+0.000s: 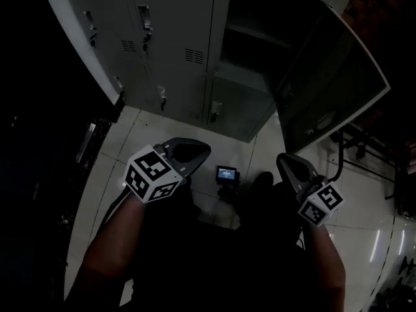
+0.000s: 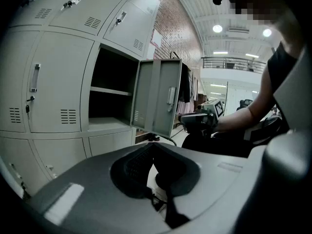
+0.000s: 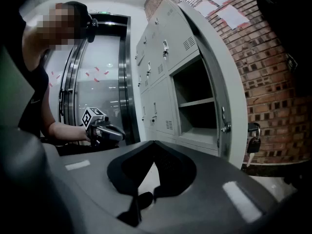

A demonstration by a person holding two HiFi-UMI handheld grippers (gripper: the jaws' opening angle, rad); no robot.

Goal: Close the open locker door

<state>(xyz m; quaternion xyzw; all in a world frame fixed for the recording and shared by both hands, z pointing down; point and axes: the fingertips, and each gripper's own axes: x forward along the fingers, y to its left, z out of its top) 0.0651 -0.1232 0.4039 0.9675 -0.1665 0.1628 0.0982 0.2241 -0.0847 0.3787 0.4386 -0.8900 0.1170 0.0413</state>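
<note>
A bank of grey lockers (image 1: 162,38) stands ahead. One door (image 1: 331,83) hangs wide open to the right, baring a dark compartment (image 1: 253,38) with a shelf. My left gripper (image 1: 195,151) and right gripper (image 1: 289,164) hover low over the floor, short of the lockers, both shut and empty. The left gripper view has the open door (image 2: 158,99) beyond my joined jaws (image 2: 153,145), with the right gripper (image 2: 187,118) beside it. The right gripper view looks past its shut jaws (image 3: 153,143) at the door's edge (image 3: 222,82), where keys (image 3: 253,143) hang from the lock.
A small device with a lit screen (image 1: 227,173) lies on the tiled floor between the grippers. A wheeled black frame (image 1: 361,151) stands right of the open door. A brick wall (image 3: 273,82) is behind the door, and glass doors (image 3: 97,82) lie to the left.
</note>
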